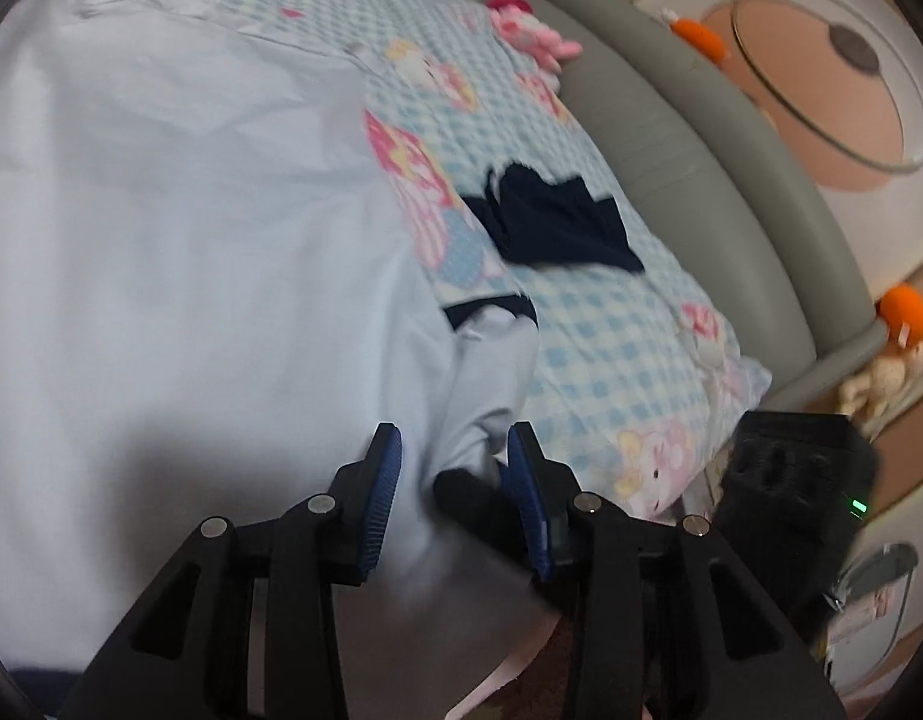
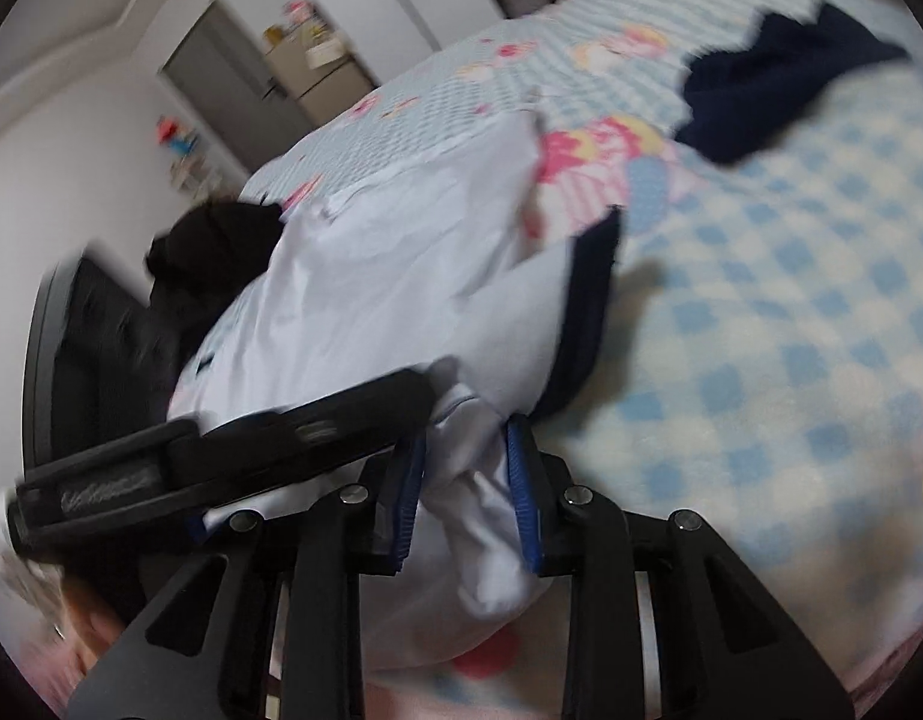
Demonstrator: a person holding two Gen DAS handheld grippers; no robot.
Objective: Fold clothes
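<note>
Both grippers on the sleeve end of the pale blue shirt [image 1: 179,228], body lies ahead-left on the bed.

Left gripper [image 1: 455,450]: jaws part open, sleeve fabric between the pads; real pinch — can't tell. Right gripper [image 2: 467,450]: jaws narrowed around bunched sleeve [image 2: 479,516], looks held. Navy-trimmed cuff [image 2: 587,300] just beyond right's tips. The 2 grippers sit close together; fold probably goes inward over the body. Dark garment [image 1: 551,228] lies apart on the checked blanket [image 1: 611,354].
</note>
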